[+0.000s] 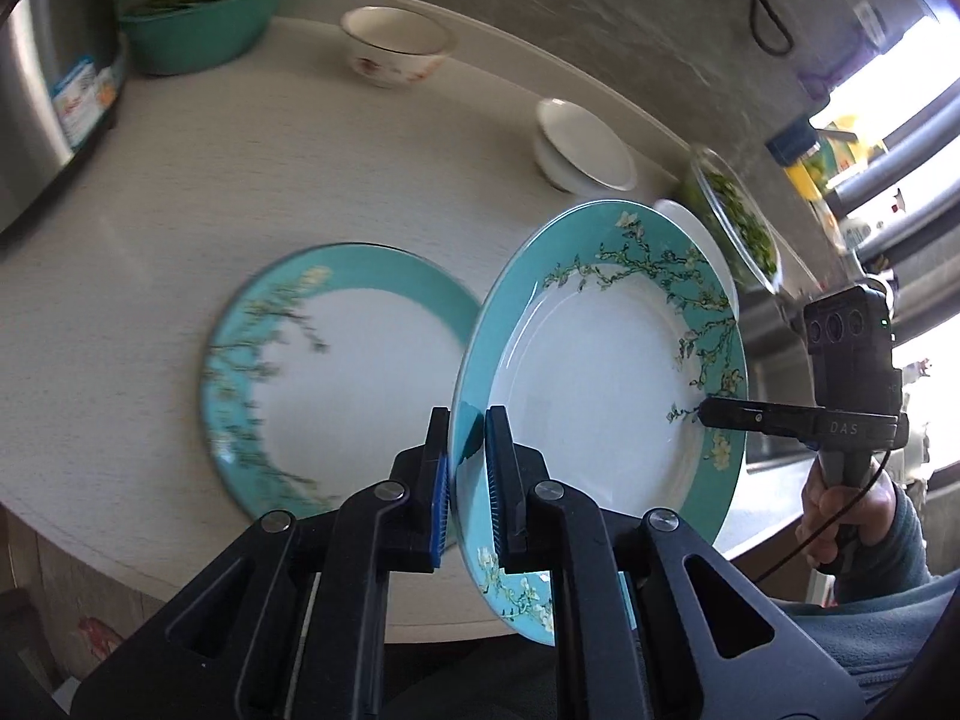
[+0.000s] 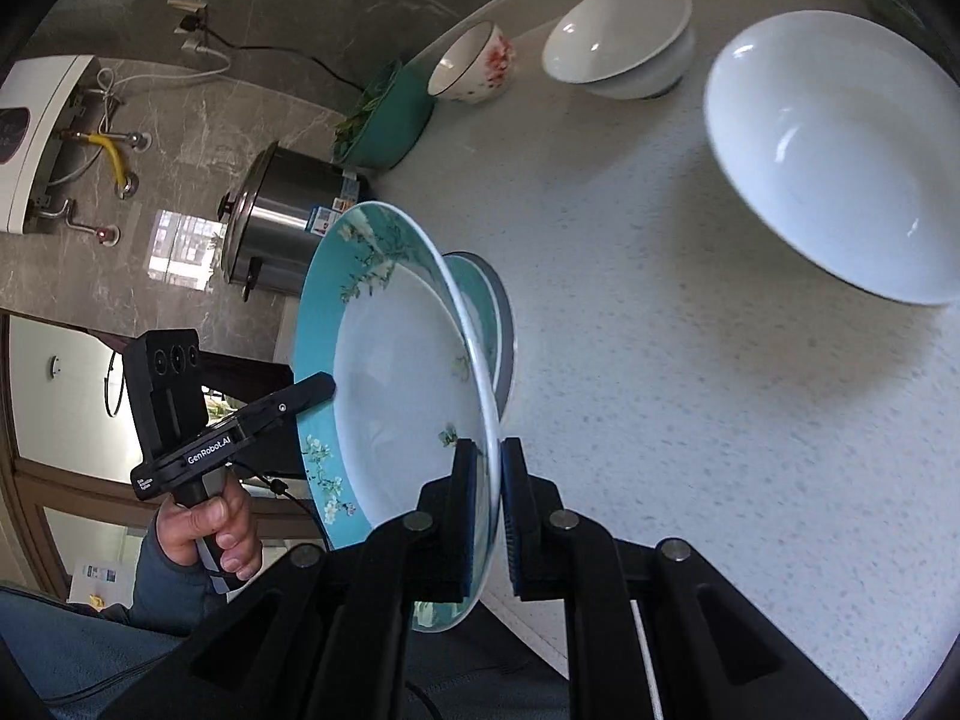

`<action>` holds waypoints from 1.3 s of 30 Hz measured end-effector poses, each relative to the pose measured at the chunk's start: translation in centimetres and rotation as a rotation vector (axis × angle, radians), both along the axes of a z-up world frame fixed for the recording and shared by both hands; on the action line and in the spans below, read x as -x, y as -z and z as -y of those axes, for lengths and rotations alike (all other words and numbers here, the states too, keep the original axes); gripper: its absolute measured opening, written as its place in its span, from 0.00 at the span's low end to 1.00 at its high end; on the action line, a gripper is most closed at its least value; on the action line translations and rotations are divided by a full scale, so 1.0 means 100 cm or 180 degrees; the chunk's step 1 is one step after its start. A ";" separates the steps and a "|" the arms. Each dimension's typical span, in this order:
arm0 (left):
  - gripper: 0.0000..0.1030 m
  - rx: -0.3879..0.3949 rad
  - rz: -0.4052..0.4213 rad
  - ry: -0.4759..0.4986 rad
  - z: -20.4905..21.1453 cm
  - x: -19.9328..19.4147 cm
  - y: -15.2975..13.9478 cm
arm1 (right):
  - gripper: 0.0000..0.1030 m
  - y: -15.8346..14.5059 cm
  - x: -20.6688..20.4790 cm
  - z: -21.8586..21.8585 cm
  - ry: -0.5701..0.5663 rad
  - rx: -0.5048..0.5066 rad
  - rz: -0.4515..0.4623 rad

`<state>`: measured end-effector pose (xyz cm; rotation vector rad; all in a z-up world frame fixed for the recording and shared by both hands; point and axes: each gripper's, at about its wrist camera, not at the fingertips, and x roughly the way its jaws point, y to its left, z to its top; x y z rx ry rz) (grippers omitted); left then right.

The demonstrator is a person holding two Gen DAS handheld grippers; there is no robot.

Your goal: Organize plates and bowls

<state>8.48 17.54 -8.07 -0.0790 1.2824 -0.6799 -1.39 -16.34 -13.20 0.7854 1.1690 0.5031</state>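
Note:
A teal-rimmed blossom plate point(image 1: 600, 360) is held in the air above the table, tilted. My left gripper point(image 1: 467, 474) is shut on its near rim. My right gripper point(image 2: 491, 480) is shut on the opposite rim; it also shows in the left wrist view point(image 1: 711, 411), and the left gripper shows in the right wrist view point(image 2: 324, 387). The held plate point(image 2: 396, 396) hangs over a second matching plate point(image 1: 342, 360) lying flat on the table, partly hidden in the right wrist view point(image 2: 480, 294). A large white bowl point(image 2: 834, 156) sits to the right.
A floral small bowl point(image 1: 396, 45), a white bowl point(image 1: 585, 147), a green basin of vegetables point(image 1: 198, 12), a steel pot point(image 1: 48, 78) and a glass dish of greens point(image 1: 738, 216) stand around the round table point(image 1: 150, 192). The table edge is near me.

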 end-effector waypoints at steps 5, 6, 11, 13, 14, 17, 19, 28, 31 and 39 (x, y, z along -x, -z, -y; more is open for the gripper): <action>0.10 -0.0069 -0.0022 -0.0163 -0.047 -0.027 0.014 | 0.12 0.008 -0.034 -0.038 -0.0156 -0.0006 -0.0034; 0.10 -0.0082 -0.0040 -0.0179 -0.054 -0.032 0.019 | 0.12 0.011 -0.038 -0.043 -0.0173 -0.0005 -0.0055; 0.12 -0.0177 -0.0109 -0.0213 -0.079 -0.055 0.045 | 0.12 0.027 -0.060 -0.064 -0.0232 0.0074 -0.0150; 0.12 -0.0182 -0.0141 -0.0202 -0.086 -0.062 0.053 | 0.12 0.032 -0.066 -0.068 -0.0223 0.0106 -0.0193; 0.13 -0.0200 -0.0153 -0.0189 -0.090 -0.066 0.057 | 0.12 0.034 -0.068 -0.069 -0.0214 0.0121 -0.0210; 0.13 -0.0241 -0.0151 -0.0120 -0.094 -0.076 0.066 | 0.12 0.040 -0.073 -0.072 -0.0179 0.0175 -0.0262; 0.13 -0.0261 -0.0168 -0.0083 -0.097 -0.078 0.072 | 0.12 0.044 -0.075 -0.074 -0.0151 0.0202 -0.0297; 0.13 -0.0324 -0.0140 0.0050 -0.093 -0.078 0.082 | 0.13 0.051 -0.079 -0.076 -0.0042 0.0287 -0.0383; 0.13 -0.0380 -0.0095 0.0082 -0.059 -0.076 0.083 | 0.13 0.051 -0.079 -0.076 -0.0037 0.0336 -0.0382; 0.15 -0.0817 0.0240 0.0228 -0.032 -0.062 0.078 | 0.13 0.046 -0.081 -0.086 -0.0090 0.0582 -0.0317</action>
